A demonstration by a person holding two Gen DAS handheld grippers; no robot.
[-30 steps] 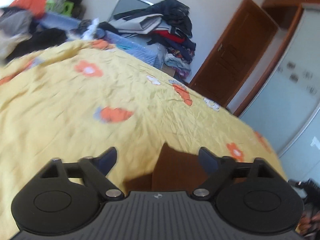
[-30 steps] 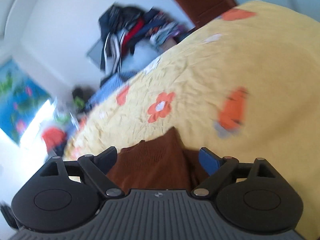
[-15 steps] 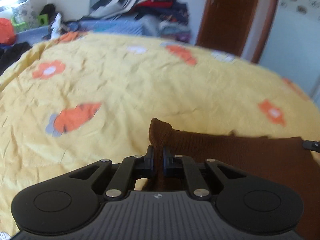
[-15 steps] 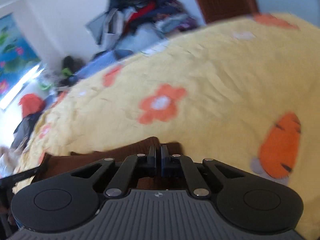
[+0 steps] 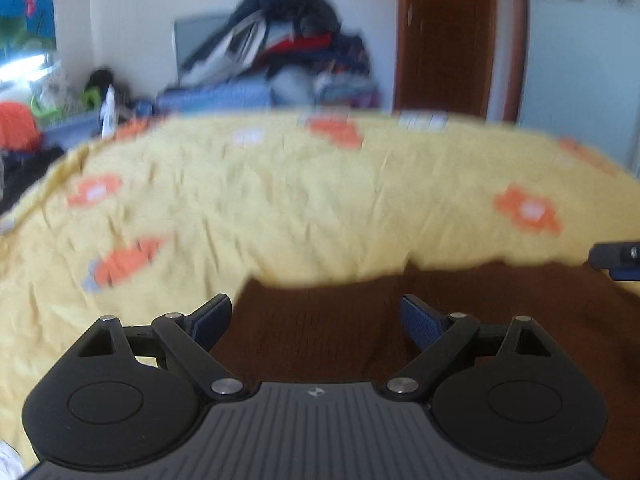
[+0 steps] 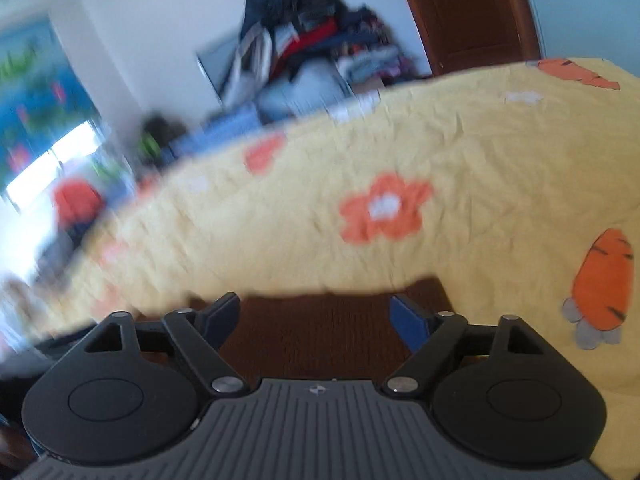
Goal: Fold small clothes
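I am working over a bed covered with a wrinkled yellow cotton sheet printed with orange flowers and carrots (image 5: 320, 200), and it fills the middle of both wrist views (image 6: 460, 152). Behind the bed a tall heap of mixed dark, red and blue clothes (image 5: 288, 52) leans against a white wall, with a brown wooden door (image 5: 444, 36) to its right. In the right wrist view the same heap (image 6: 304, 40) and door (image 6: 468, 4) appear, and a bright window with blue and green colours sits at far left.

The task's thing, a rust-brown ribbed knit garment (image 5: 320, 332), lies flat on the sheet at the near edge of the bed, just below both grippers (image 6: 316, 336).

My left gripper (image 5: 316, 314) has its jaws opening and spread wide; the brown knit shows between the blue-padded fingers (image 5: 420, 320), but the pads do not press on it. My right gripper (image 6: 316, 312) is the same: jaws opening, set far apart, brown cloth showing in the gap, fingers (image 6: 408, 320) clear of it as far as I can see. A dark tip of the right gripper (image 5: 616, 258) pokes in at the right edge of the left wrist view, over the garment's far edge.

Both views are smeared by motion, so the garment's shape and folds are hard to read. Its near part is hidden under the gripper bodies, and I cannot tell what kind of clothing it is.
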